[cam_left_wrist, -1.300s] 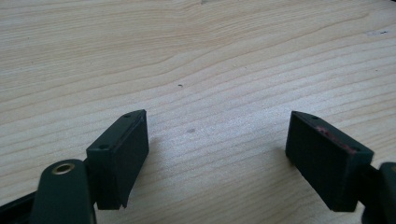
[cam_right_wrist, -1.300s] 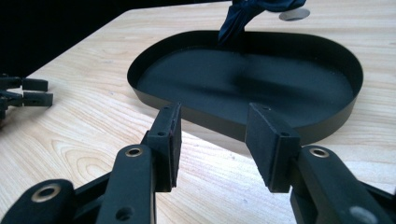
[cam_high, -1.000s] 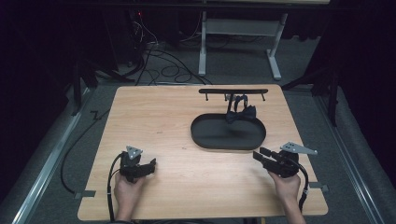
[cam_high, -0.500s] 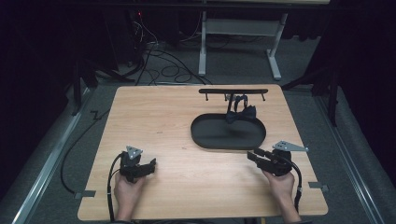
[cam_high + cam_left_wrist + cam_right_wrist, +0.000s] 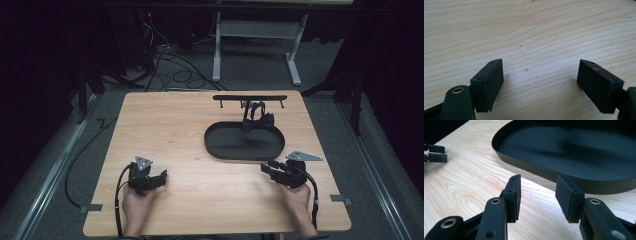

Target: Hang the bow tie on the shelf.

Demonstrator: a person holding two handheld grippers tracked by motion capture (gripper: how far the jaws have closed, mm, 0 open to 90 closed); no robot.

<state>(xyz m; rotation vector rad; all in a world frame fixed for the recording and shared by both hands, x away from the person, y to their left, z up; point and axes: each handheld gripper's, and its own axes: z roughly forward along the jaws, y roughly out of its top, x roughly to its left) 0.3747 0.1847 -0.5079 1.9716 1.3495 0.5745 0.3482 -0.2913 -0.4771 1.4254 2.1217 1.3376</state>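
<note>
A black oval tray (image 5: 235, 144) lies right of the table's middle. A dark bow tie (image 5: 259, 122) rests at its far rim, below a low black bar rack (image 5: 250, 97). My left gripper (image 5: 161, 177) sits near the front left, held by a hand; in the left gripper view its jaws (image 5: 540, 82) stand wide open over bare wood. My right gripper (image 5: 266, 169) lies just in front of the tray's near right edge. It is open (image 5: 537, 195) with nothing between its pads, and the tray's wall (image 5: 544, 171) is close ahead.
The wooden table (image 5: 170, 125) has bare room across its left and middle. Its front edge is near both hands. The left gripper (image 5: 434, 153) shows far off at the left of the right gripper view. Cables and a metal stand sit on the dark floor behind.
My right gripper has slid left along the front of the tray. The left gripper has not moved.
</note>
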